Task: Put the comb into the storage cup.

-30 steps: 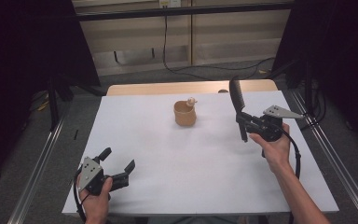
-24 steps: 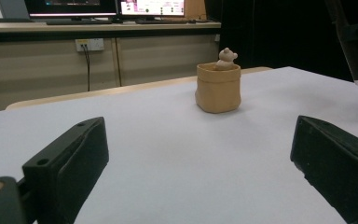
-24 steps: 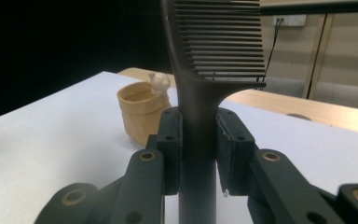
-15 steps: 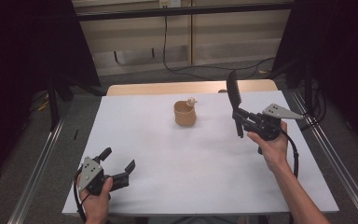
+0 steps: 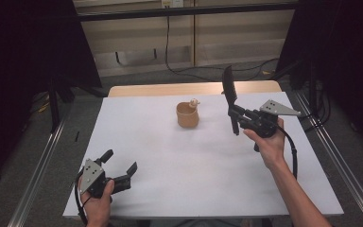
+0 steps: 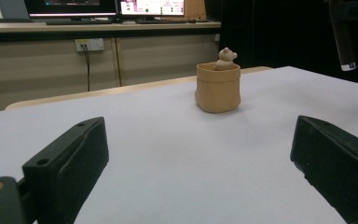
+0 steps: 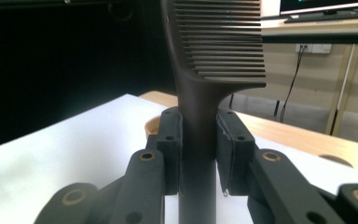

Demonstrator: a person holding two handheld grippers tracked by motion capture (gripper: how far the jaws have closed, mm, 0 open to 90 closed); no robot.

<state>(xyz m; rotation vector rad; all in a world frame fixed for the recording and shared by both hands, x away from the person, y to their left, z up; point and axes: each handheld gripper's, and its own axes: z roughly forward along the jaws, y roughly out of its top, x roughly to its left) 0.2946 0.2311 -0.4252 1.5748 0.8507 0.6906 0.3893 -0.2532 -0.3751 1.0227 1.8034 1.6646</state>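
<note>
Landmark: small tan clay pot [image 5: 187, 115], shaped like a rolled-top pouch, standing upright on the white table sheet [image 5: 170, 161] toward its far edge, near the middle. A pale little bear figure [image 5: 194, 101] peeks over the pot's rim on the side toward the right gripper.

Right gripper [image 5: 235, 115]: held above the sheet, just to the right of the pot, not touching it. Jaws clamped on the handle of a black plastic comb [image 5: 228, 86]. The comb stands nearly upright, toothed head up, handle end hanging below the jaws. In the right gripper view both pads press the comb [image 7: 205, 84] handle from either side, teeth running off to that view's right; the pot's rim [image 7: 153, 127] shows just behind the jaws. The person's right hand [image 5: 268, 144] wraps the gripper body, cable trailing along the forearm.

Left gripper [image 5: 119, 166]: well apart from the pot, at the near left corner of the sheet, low over it. Jaws spread wide with nothing between them. In the left gripper view the pot [image 6: 217, 87] sits ahead between the two black jaws, bear figure [image 6: 225, 58] at its far rim, and the comb's handle end [image 6: 342, 37] hangs at upper right. Left hand [image 5: 99, 201] grips the body from below.
</note>
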